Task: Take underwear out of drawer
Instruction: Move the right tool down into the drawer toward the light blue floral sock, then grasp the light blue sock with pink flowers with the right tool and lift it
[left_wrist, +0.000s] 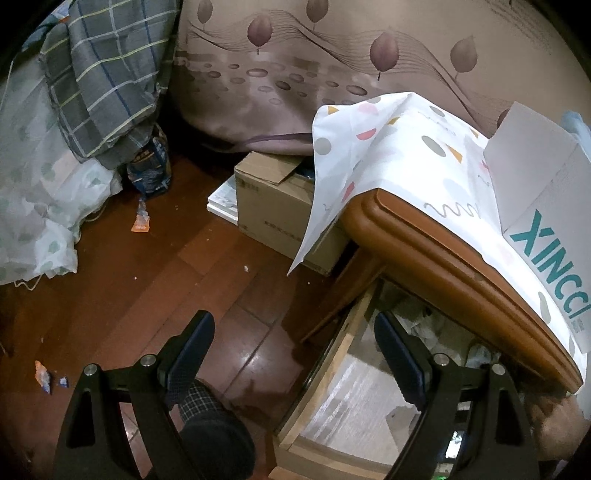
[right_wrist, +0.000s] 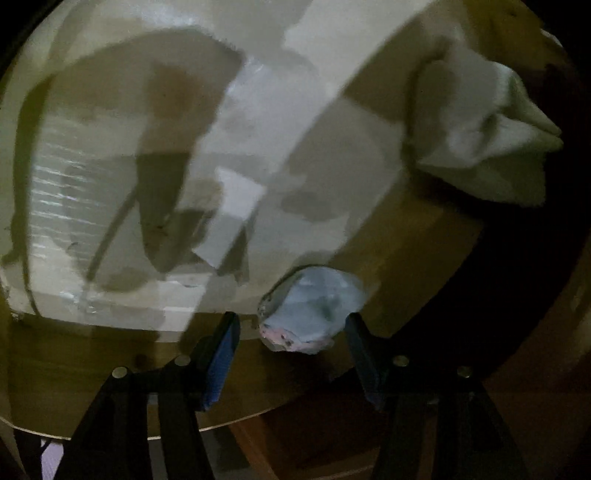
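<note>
Pale blue bundled underwear (right_wrist: 314, 306) lay in the open wooden drawer (right_wrist: 406, 254), between the right gripper (right_wrist: 291, 332)'s spread, unclenched fingers. Over the drawer's edge, the left gripper (left_wrist: 295, 343) hung released too, holding nothing.

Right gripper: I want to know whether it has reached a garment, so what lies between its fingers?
In the right wrist view, a light blue cloth bundle lies between the open right gripper fingers, inside the drawer.
</note>
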